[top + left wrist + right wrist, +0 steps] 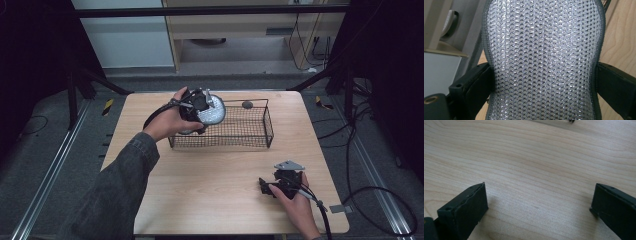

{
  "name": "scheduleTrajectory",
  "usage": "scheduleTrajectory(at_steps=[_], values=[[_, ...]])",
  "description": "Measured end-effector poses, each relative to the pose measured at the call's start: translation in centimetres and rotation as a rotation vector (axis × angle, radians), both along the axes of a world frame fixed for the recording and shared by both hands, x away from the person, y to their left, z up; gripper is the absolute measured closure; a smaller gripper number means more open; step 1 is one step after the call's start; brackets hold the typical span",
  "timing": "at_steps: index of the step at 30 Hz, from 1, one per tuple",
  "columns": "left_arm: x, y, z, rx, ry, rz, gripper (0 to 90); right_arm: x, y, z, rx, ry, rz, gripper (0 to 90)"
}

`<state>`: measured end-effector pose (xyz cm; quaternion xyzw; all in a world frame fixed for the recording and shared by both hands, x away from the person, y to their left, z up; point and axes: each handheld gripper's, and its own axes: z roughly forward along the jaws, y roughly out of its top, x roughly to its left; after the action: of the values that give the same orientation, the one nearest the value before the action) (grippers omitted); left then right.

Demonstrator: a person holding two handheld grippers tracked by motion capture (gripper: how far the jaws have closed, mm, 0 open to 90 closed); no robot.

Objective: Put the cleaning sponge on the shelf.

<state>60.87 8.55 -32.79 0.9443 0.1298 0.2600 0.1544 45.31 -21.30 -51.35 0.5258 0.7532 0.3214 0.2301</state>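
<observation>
Left tongs (206, 107) grip a silver mesh scouring pad (212, 111), holding it in the air over the left end of the black wire basket (260, 131) that stands toward the far edge of the desk (200, 175). In the left gripper view the pad (544, 60) sits between the two black jaws, which pinch it at its waist so that the dark stitched border bows inward on both sides. The jaws stand fairly wide, because the pad itself is broad. By its look the pad is light, soft and springy: it should squash under pressure and not slip much, since the knitted metallic surface is rough. It is not fragile. A hold across the middle, as now, seems sound; a hold at the stitched edge would let it flop. A small dark object (247, 104) lies beyond the basket's far rim.

Right tongs (266, 187) rest near the right front corner of the desk, jaws spread wide with nothing between them but bare wood.
</observation>
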Motion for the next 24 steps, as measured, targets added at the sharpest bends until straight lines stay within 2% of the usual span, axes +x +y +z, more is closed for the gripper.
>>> scheduleTrajectory(at_steps=[9, 12, 24], values=[[-0.1, -0.4, -0.5, 0.034, -0.04, -0.018, 3.6, -0.1, -0.1, 0.0, -0.006, -0.002, 0.002, 0.7], [0.1, -0.6, -1.1, 0.043, -0.054, -0.025, 3.6, -0.1, -0.1, 0.0, -0.006, -0.002, 0.002, 0.7], [1.2, -0.3, -2.2, 0.062, -0.055, -0.016, 3.5, -0.1, -0.1, 0.0, -0.002, 0.001, -0.001, 0.7]])
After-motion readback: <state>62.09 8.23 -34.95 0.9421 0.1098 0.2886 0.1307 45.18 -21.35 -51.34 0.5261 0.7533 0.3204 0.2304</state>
